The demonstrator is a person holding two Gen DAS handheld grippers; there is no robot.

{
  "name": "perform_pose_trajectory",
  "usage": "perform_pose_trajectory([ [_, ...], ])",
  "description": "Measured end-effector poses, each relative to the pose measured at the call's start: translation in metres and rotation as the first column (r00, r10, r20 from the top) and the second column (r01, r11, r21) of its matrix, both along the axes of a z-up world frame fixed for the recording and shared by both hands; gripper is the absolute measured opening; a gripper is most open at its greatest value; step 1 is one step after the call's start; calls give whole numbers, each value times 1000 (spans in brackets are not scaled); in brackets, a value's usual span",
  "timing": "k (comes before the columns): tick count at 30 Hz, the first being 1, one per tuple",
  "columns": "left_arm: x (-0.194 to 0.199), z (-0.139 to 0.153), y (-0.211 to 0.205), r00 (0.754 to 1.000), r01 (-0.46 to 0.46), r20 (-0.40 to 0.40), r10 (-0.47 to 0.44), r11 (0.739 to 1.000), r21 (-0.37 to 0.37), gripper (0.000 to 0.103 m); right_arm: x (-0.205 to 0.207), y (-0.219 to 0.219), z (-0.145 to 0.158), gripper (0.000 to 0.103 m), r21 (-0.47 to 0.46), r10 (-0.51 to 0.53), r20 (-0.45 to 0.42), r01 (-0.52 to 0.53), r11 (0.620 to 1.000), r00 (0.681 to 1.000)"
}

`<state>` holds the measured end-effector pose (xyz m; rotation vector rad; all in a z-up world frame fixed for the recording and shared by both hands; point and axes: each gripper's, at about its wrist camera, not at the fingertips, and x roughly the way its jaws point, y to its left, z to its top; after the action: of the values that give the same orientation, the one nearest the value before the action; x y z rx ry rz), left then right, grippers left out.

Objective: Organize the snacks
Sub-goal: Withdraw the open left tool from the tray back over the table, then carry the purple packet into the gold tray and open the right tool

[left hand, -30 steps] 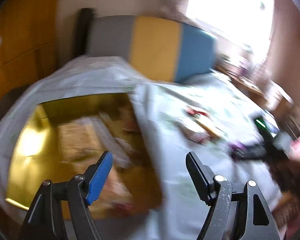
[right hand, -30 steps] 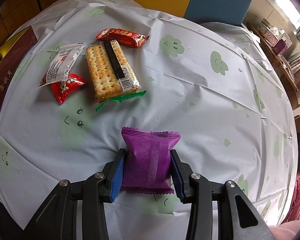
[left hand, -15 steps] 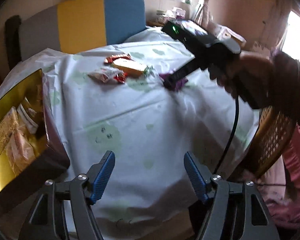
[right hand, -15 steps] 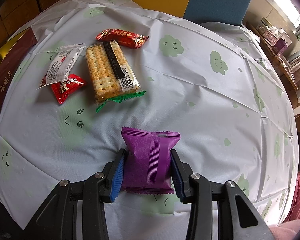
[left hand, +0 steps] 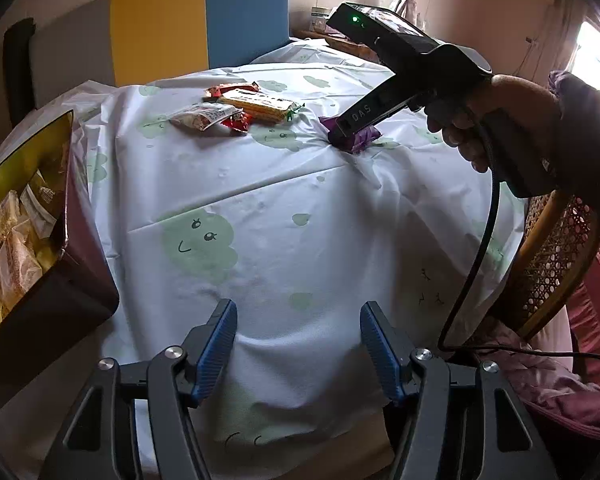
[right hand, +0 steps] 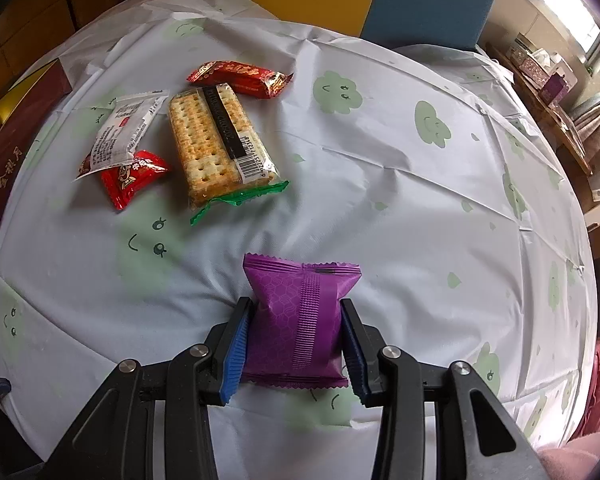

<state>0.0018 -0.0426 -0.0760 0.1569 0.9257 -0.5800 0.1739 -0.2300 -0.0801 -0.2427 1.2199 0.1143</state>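
Purple snack packet [right hand: 300,320] lies on a white tablecloth [right hand: 380,200] printed with green clouds, clamped between the right gripper [right hand: 296,344] pads. Left gripper [left hand: 298,344] hovers over bare cloth, its jaws apart with nothing between, having just been narrowing. Beyond lie a cracker pack [right hand: 216,140] and red wrappers; a gold-lined box [left hand: 40,240] sits left.
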Motion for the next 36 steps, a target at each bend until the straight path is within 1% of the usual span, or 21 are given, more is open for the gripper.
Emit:
perform_pose_trajectory([
  [9,3,-1,6,1000,-9,-12,8,998,-58,65,1,5,1,42,-17,-32,1,32,999,1000],
  [14,3,-2,10,1000,-14,-21,12,996,-93,64,3,7,4,40,-14,-60,-6,60,998,998],
  [17,4,-2,13,999,-16,-29,13,993,-115,64,3,5,8,39,10,-87,-3,87,996,996],
  [20,4,-2,14,999,-19,-31,15,992,-124,64,1,7,12,39,40,-81,-2,81,996,997],
  [23,4,-2,14,999,-19,-31,15,991,-129,64,-2,12,20,39,57,-65,17,64,996,998],
  [27,3,-2,16,999,-23,-31,18,990,-142,64,-8,19,35,39,103,-37,58,31,994,998],
  [31,5,-2,17,999,-27,-34,22,987,-159,64,-16,29,40,39,127,7,70,-16,992,998],
  [34,4,-1,19,999,-30,-30,25,986,-167,64,-22,42,49,39,178,55,82,-69,982,995],
  [36,3,0,19,999,-31,-23,28,986,-164,61,-26,55,59,39,235,106,89,-124,964,990],
])
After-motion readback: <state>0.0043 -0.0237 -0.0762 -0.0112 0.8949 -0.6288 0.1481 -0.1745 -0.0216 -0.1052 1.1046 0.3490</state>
